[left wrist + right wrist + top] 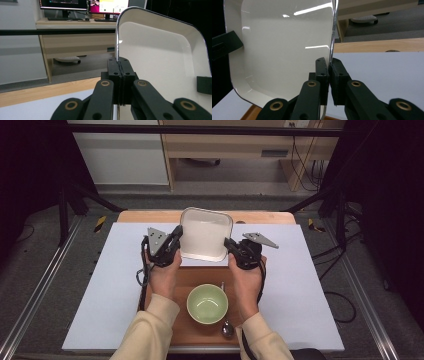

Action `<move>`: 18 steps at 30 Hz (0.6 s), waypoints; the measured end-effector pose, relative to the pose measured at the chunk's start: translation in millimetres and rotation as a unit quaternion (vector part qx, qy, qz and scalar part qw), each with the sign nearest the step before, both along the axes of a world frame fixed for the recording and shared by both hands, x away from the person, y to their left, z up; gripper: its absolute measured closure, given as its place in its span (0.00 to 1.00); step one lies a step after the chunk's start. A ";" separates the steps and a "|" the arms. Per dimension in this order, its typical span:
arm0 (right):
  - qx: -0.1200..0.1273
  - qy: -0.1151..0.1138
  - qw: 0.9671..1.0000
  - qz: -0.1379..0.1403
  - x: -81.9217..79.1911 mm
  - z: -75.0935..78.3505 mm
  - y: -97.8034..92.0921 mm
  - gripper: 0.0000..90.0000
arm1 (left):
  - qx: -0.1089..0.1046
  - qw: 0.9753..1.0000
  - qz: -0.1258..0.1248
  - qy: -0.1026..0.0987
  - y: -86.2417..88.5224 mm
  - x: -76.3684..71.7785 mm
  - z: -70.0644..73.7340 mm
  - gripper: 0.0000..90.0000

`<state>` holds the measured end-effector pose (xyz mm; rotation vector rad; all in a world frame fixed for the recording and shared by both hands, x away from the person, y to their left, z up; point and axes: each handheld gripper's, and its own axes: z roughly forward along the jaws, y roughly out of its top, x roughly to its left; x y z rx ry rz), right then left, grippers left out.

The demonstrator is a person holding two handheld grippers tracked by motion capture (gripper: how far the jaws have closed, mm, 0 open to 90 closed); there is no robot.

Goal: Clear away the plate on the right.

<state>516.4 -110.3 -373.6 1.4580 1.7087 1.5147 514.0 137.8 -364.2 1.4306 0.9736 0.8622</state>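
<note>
- Nearest to us, at 6 o'clock on the worktop [310, 290], a green bowl [207, 303] sits on a wooden board [192, 332] with a spoon [227, 328] just beside it at its 4 o'clock. If the load above slips toward us, we judge it would land on these and knock the bowl or spoon off the board.
- Our left tongs [176, 238] are pressed together on the left rim of the white tray [205, 236]; in the left gripper view the jaws pinch the thin edge [117, 50] with almost no depth of bite. A small twist of that wrist could let the rim slide out.
- Our right tongs [231, 245] pinch the opposite rim [333, 37] in the same shallow way, on the tray's right side. If we pull the two hands apart, or move them at different speeds, one grip may lose the glossy rim while the other stays on, and the tray would swing and drop.
- The tray is held off the worktop, tilted with its hollow side facing us, above the middle toward 12 o'clock. We cannot tell whether anything is in it; it looks bare.
- Beyond, at 12 o'clock, runs the wooden far edge of the worktop [260, 217], then the floor. Pushing too far forward before lowering risks setting the tray half over that edge.
</note>
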 end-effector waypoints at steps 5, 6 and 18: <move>0.001 -0.001 1.000 0.014 1.8 -0.1 1.1 0.85 | 0.001 1.000 0.002 0.001 2.4 0.2 0.7 0.99; 0.000 -0.004 1.000 0.015 1.5 0.3 1.8 0.80 | 0.002 1.000 0.002 0.000 3.5 0.6 0.9 0.99; -0.028 -0.040 0.999 0.023 -8.2 7.4 -4.6 0.45 | -0.001 1.000 0.014 0.006 15.2 4.4 -0.5 0.99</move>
